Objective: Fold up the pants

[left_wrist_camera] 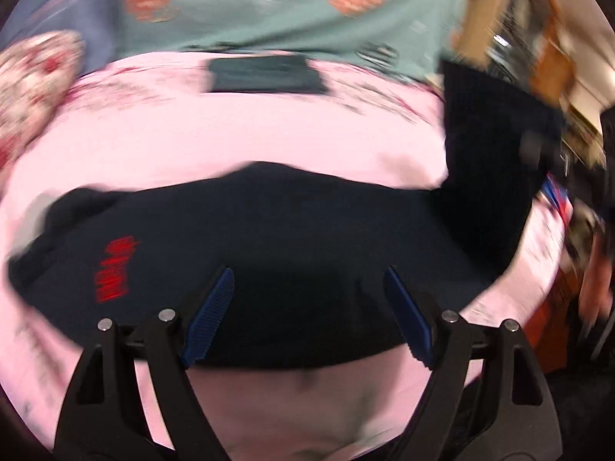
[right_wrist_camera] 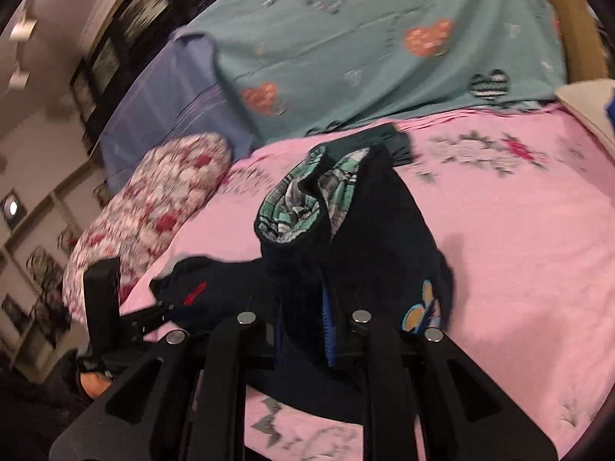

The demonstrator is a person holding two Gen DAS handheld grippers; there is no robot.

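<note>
Left wrist: left gripper [left_wrist_camera: 309, 280] spread wide, empty, above dark pants [left_wrist_camera: 269, 238] lying on pink bedsheet [left_wrist_camera: 250, 130]; right wrist: right gripper [right_wrist_camera: 307, 307] pinching pants' [right_wrist_camera: 369, 238] lifted fabric, plaid lining showing.

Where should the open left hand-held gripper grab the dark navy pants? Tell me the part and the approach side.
Probably the near hem edge of the dark navy pants, lying flat on the pink bedsheet. Bring the left hand-held gripper in low from the near side, jaws straddling that exposed edge. The right hand-held gripper already holds the lifted end.
</note>
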